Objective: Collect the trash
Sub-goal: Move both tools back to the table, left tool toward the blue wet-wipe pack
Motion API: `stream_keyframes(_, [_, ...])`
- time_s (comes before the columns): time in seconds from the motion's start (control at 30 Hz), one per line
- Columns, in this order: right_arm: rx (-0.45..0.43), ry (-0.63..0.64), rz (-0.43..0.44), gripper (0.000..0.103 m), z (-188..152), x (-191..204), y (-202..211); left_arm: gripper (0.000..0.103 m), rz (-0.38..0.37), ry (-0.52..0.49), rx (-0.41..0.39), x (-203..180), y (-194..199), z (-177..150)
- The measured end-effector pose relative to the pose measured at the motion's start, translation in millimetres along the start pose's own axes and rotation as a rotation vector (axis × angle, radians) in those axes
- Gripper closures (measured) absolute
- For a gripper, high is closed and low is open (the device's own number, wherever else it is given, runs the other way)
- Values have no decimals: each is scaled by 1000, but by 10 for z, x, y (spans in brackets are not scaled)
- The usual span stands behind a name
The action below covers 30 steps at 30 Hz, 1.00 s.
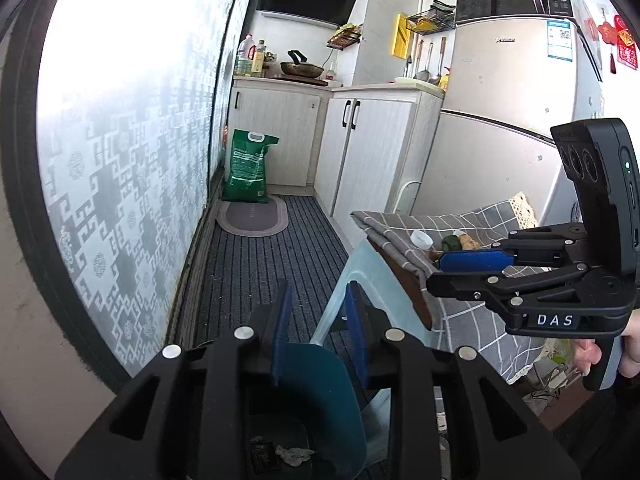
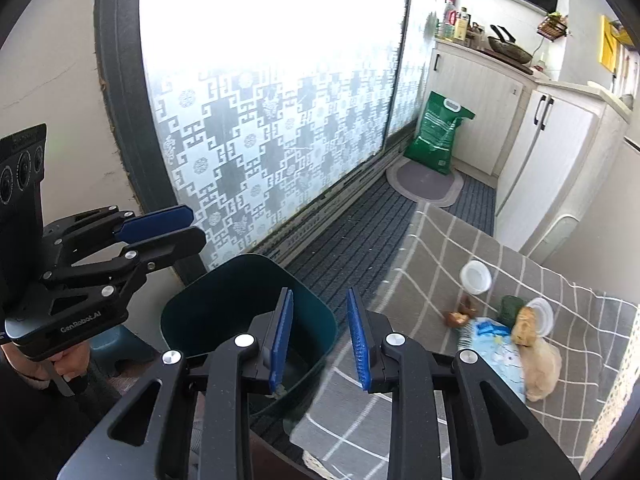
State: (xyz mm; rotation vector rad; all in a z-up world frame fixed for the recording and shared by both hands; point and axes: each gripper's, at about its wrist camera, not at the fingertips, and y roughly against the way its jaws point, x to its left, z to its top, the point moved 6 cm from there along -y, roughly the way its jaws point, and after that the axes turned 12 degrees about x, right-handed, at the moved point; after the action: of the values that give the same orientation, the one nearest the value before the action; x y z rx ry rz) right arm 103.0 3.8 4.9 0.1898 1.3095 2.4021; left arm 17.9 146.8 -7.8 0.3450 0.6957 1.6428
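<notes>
A dark teal trash bin [image 2: 224, 292] stands on the floor beside the table; in the left wrist view [image 1: 320, 392] it sits right below my left gripper [image 1: 318, 336], with crumpled paper [image 1: 294, 454] inside. My left gripper is open and empty; it also shows in the right wrist view [image 2: 168, 228]. My right gripper [image 2: 320, 340] is open and empty, above the bin's rim and the table edge; it also shows in the left wrist view [image 1: 452, 268]. On the checked tablecloth [image 2: 440, 248] lie a white cup [image 2: 475, 276], a food scrap [image 2: 460, 316], a green lump [image 2: 510, 308], a blue-white wrapper [image 2: 494, 344], bread [image 2: 524, 330] and a plastic bag [image 2: 542, 368].
A frosted patterned sliding door [image 2: 280, 120] runs along the left. A green sack [image 1: 246, 166] stands on an oval mat [image 1: 252, 218] at the far end. White cabinets [image 1: 372, 152] and a fridge [image 1: 508, 120] line the right. A light blue stool [image 1: 368, 280] stands by the table.
</notes>
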Motion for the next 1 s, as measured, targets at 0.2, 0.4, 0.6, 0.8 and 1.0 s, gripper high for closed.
stream_keyframes(0.2, [-30, -102, -48, 75, -215, -622, 280, 69, -46, -56, 28, -468, -191, 58])
stream_keyframes(0.4, [-41, -211, -73, 75, -494, -1213, 428, 64, -76, -113, 76, -949, -430, 78])
stream_keyframes(0.6, [-35, -280, -75, 75, -763, -1613, 434, 51, -115, -156, 127, -1426, -642, 73])
stream_keyframes(0.8, [-49, -305, -67, 75, -937, -1772, 492, 39, -89, -165, 183, -1747, -887, 51])
stream_keyframes(1.0, [-55, -318, -52, 75, -1077, -1889, 530, 35, 14, -132, 219, -1875, -1084, 58])
